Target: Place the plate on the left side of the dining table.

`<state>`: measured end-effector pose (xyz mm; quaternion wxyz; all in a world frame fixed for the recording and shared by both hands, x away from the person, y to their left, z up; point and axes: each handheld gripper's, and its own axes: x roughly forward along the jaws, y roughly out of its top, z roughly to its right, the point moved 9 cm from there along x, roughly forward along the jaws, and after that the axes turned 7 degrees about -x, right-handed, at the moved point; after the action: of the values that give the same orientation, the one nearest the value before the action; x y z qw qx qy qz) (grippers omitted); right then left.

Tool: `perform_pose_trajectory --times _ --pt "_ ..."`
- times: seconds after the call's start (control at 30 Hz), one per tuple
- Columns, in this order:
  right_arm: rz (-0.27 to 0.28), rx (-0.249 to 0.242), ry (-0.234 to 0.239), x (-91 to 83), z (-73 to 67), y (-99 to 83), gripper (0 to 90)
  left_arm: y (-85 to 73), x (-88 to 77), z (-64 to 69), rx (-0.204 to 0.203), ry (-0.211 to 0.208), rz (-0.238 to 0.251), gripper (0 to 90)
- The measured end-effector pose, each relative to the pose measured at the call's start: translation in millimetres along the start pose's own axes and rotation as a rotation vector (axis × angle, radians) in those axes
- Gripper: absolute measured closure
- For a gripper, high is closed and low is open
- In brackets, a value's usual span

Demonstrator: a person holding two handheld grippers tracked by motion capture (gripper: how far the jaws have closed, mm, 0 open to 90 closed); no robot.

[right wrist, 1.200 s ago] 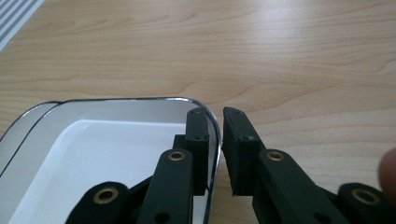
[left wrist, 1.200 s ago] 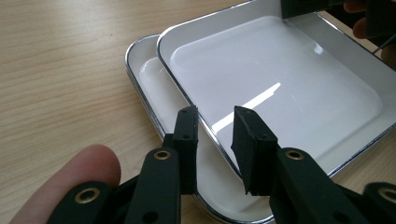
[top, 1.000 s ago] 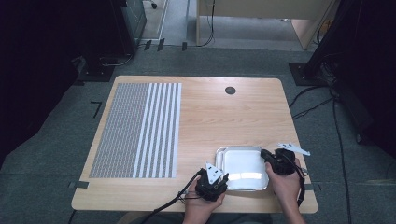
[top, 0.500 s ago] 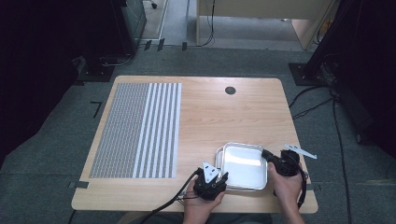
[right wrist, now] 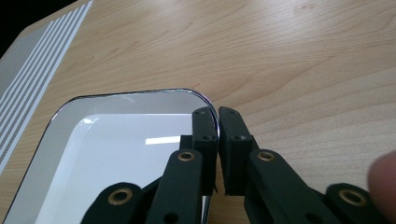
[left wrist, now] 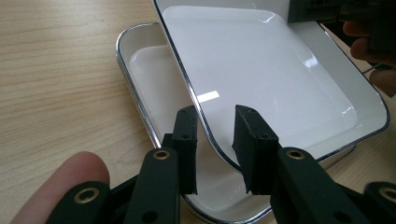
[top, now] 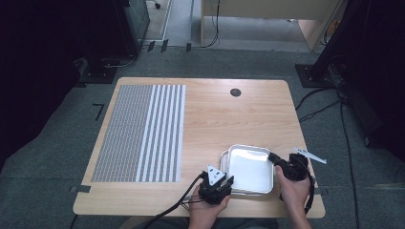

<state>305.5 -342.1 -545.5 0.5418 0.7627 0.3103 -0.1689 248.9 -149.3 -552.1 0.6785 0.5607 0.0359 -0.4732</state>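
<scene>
Wood surface carries two nested trays at five o'clock: right claw clamps the upper tray rim, left claw straddles its near corner, apart, above the lower tray.

Striped mat on table's left, w/ black grommet near far edge.

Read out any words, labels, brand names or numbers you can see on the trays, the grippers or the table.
None: no readable text anywhere.
The two white trays, upper tray and lower tray, are blank.
The striped mat bears only line and dot patterns.
The black grippers' fingers carry no markings.
</scene>
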Motion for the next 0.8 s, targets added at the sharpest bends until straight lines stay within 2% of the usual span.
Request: perform_pose_trajectory --times 0.13,0.43,0.63,0.8 --pt "0.006 -0.003 -0.003 -1.5 -1.7 0.5 87.5 1.5 -1.9 -1.1 -0.002 -0.002 -0.003 73.9" --pt "0.012 0.035 0.003 -5.4 -7.6 1.9 87.9 4.7 -5.0 -7.2 -0.012 0.009 -0.007 77.6" --pt "0.005 0.027 0.005 -3.1 -14.4 2.1 88.6 8.0 -8.6 -13.4 -0.016 0.026 -0.003 80.5" --pt "0.001 0.025 0.007 -0.8 -18.6 2.4 89.1 8.6 -10.9 -17.0 -0.023 0.019 -0.008 82.0"
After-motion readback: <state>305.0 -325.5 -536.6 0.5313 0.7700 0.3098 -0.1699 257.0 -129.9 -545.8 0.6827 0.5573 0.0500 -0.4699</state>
